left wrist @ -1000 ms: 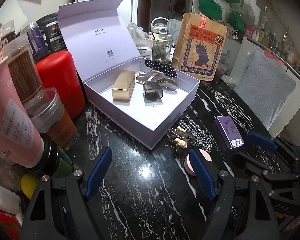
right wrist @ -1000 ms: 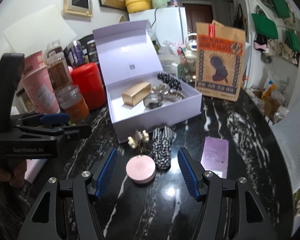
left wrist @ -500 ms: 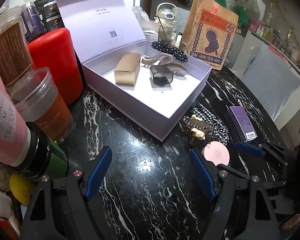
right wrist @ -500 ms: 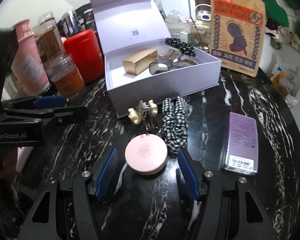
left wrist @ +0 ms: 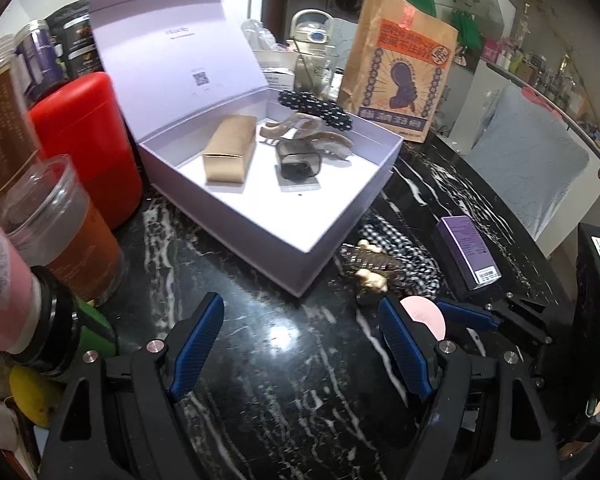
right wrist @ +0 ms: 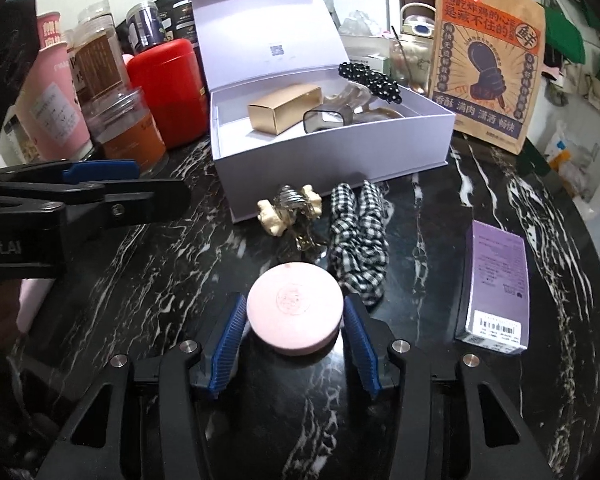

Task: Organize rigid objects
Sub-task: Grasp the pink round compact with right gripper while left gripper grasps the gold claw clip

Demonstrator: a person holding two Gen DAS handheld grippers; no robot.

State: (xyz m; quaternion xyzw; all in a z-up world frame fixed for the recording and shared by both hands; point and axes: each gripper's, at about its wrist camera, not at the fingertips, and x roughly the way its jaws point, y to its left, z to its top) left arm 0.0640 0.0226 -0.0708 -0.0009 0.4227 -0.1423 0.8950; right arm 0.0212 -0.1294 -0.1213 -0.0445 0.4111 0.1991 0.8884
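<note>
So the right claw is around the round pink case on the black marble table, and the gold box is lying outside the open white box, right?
Not quite. The right claw does bracket the round pink case on the marble table, but the gold box lies inside the open white box, as the right wrist view shows.

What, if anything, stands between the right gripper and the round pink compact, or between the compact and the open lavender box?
Nothing separates the right gripper from the round pink compact; its fingers flank it. Toward the open lavender box, the cream-and-metal hair claw and the black-and-white checked scrunchie lie on the marble, so it must be lifted over them.
</note>
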